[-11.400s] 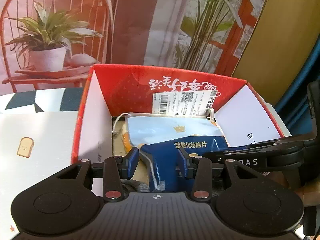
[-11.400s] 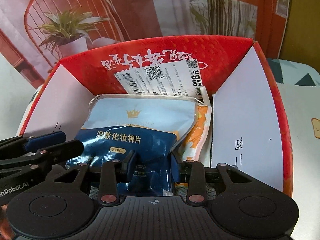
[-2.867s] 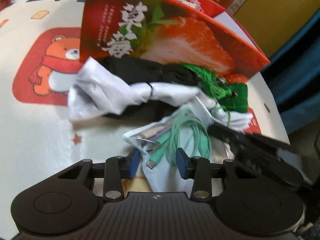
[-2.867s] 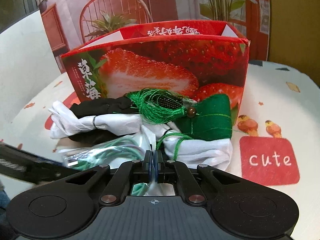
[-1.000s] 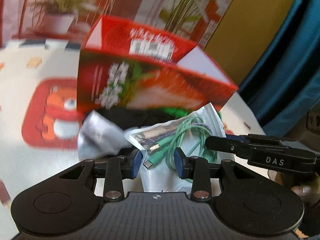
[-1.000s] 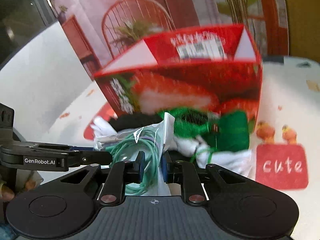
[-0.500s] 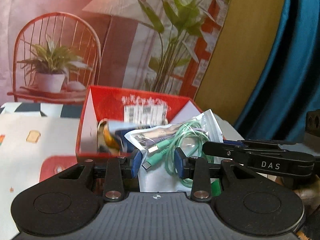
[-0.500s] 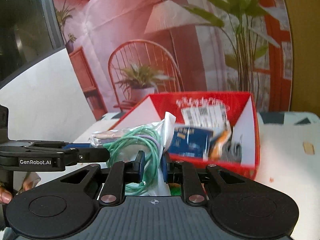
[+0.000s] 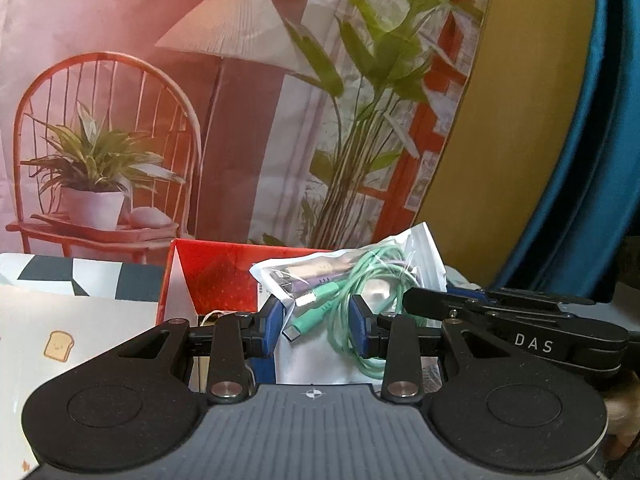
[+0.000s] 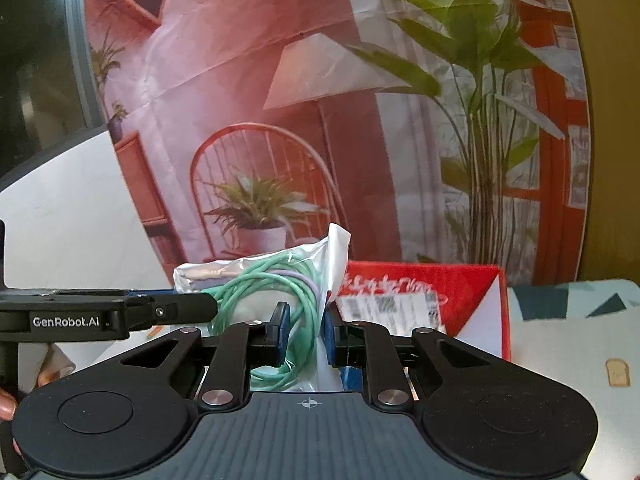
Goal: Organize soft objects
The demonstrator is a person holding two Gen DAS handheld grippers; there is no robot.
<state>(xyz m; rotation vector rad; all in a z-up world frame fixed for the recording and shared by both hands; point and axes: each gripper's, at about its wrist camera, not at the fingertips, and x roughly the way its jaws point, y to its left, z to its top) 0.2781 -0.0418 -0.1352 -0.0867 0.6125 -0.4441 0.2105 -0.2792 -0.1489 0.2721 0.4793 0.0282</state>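
Gripping one clear bag (image 9: 344, 300) of coiled cables together, both tongs hold it raised above the red box (image 10: 460, 292): left tongs (image 9: 318, 330) clamp the body, right tongs (image 10: 306, 334) pinch narrowly. Light, floppy, slick plastic; judged safest held over the cable bulk.

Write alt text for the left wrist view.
The left hand-held gripper clamps a clear bag of green cables, raised before an open red box. The right hand-held gripper pinches the bag's other side.
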